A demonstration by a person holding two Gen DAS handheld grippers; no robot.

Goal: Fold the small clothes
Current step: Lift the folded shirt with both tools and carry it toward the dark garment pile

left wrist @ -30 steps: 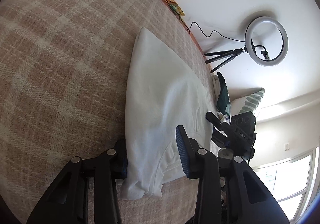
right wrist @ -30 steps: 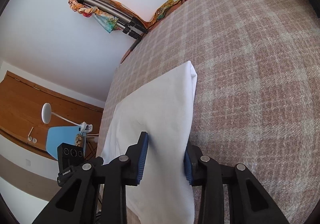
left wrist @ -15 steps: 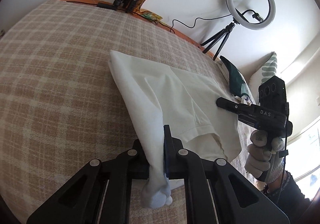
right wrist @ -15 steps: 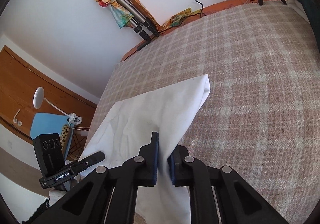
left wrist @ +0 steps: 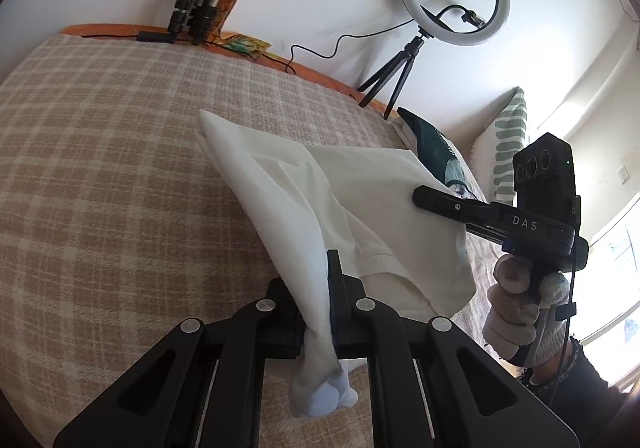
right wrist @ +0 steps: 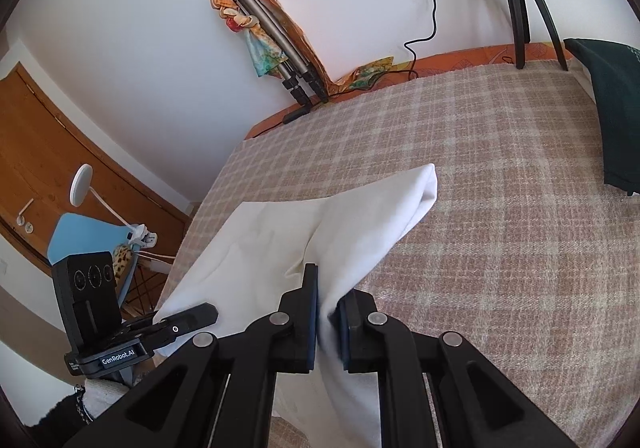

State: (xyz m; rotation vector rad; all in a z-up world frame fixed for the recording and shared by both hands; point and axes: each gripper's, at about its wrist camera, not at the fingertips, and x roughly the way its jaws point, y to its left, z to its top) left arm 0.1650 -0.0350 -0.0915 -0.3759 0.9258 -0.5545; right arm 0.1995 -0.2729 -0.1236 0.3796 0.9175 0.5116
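Both grippers I'm running, left gripper [left wrist: 320,288] and right gripper [right wrist: 326,306], pinch the white T-shirt [left wrist: 320,199]; a second ago they stood spread around it. Its near end is now raised off the plaid blanket [right wrist: 500,187]; the far corner rests there.

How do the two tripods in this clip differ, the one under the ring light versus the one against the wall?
The ring-light tripod is black, legs spread, standing upright. The folded tripod is silver-legged, legs closed, leaning on the wall with a colourful scarf draped over it. Both rest at the plaid blanket's far edge.
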